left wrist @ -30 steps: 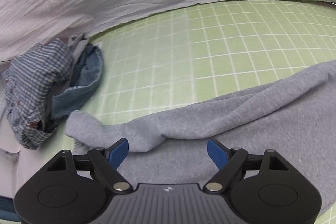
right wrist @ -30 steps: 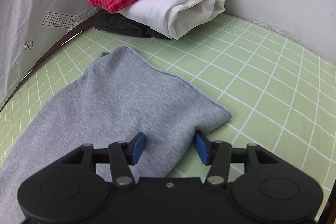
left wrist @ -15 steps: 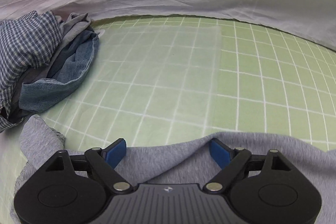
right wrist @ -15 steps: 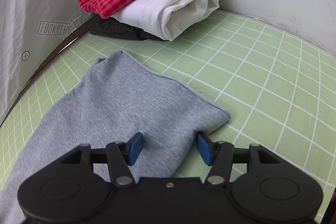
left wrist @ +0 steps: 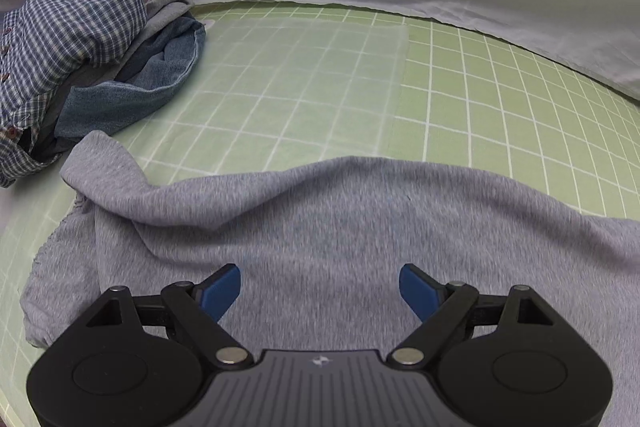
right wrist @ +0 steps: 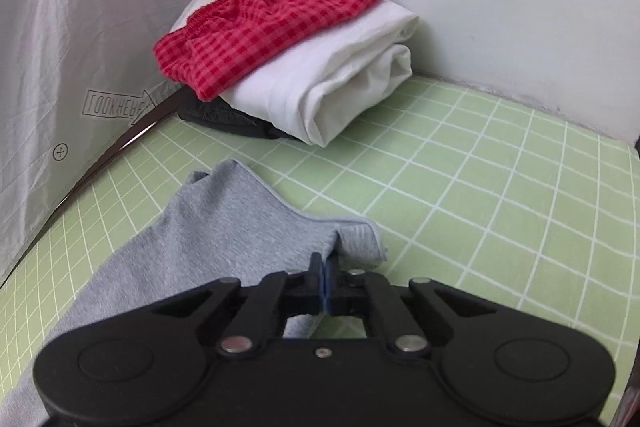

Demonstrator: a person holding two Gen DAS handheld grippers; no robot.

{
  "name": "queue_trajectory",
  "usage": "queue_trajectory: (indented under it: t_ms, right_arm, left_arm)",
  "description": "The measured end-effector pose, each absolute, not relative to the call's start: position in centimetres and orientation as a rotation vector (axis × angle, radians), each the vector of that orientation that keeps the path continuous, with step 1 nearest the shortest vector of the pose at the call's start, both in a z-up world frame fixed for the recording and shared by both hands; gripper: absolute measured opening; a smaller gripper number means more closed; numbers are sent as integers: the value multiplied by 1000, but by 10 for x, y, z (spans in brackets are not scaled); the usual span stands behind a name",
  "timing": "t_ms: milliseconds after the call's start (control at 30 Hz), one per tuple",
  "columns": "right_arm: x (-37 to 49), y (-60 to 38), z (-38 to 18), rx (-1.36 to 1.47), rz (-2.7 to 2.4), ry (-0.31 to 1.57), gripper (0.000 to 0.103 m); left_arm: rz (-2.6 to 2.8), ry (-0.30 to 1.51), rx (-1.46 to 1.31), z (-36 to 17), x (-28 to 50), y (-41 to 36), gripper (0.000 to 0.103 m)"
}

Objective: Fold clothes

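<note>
A grey knit garment (left wrist: 320,227) lies spread on the green grid mat (left wrist: 460,99), rumpled at its left end. My left gripper (left wrist: 320,287) is open and hovers over the grey cloth, its blue fingertips (left wrist: 224,287) apart with cloth below them. In the right wrist view the same grey garment (right wrist: 200,235) runs from lower left to the middle. My right gripper (right wrist: 324,267) is shut on the garment's near corner, which bunches up at the pinch.
A heap of unfolded clothes, a blue checked shirt (left wrist: 60,39) and denim (left wrist: 152,83), lies at the left. A folded stack with red checked shorts (right wrist: 264,27) on white cloth (right wrist: 340,83) stands by the wall. A white printed sheet (right wrist: 80,47) hangs at the mat's far edge.
My right gripper has closed on the grey garment's corner and lifted it slightly. My left gripper has moved forward over the grey cloth, still open.
</note>
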State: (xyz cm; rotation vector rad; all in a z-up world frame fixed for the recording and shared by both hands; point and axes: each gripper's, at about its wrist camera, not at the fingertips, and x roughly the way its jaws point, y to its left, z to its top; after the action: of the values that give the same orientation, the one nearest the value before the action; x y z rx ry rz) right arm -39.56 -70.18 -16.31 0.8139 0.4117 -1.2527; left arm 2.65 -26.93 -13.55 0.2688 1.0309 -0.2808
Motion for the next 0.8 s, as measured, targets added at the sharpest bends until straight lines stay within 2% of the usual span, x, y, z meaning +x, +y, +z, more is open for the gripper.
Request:
queue_trajectory:
  t_ms: [333,367,433,500,567,600,800]
  right_arm:
    - [-359,-738,-122,759,-1017,269,2]
    - [-354,-741,-121,753,-1006,276,4]
    - [-344,-744,-143,742,-1078,444,12]
    - [-354,-733,-156,764,-1135,463,14]
    - [-371,-720,-166,784,-1212,465,41]
    - [-379,-714,-170,785,-1265,471,44]
    - [-404,-701,-185,787,-1365,516,43]
  left_arm:
    - [-259,1061,264,-145,14,-256,87]
    - [-259,1061,266,-145,13,-256,87]
    - [-262,1059,276,-144,12,-257,87]
    - [-260,1057,282,-144,11,-256,87]
    - [-257,1058,274,-145,10,-253,89]
    - [-256,1058,273,-146,10,-253,90]
    - [-258,1048,310,-146,10,-254,94]
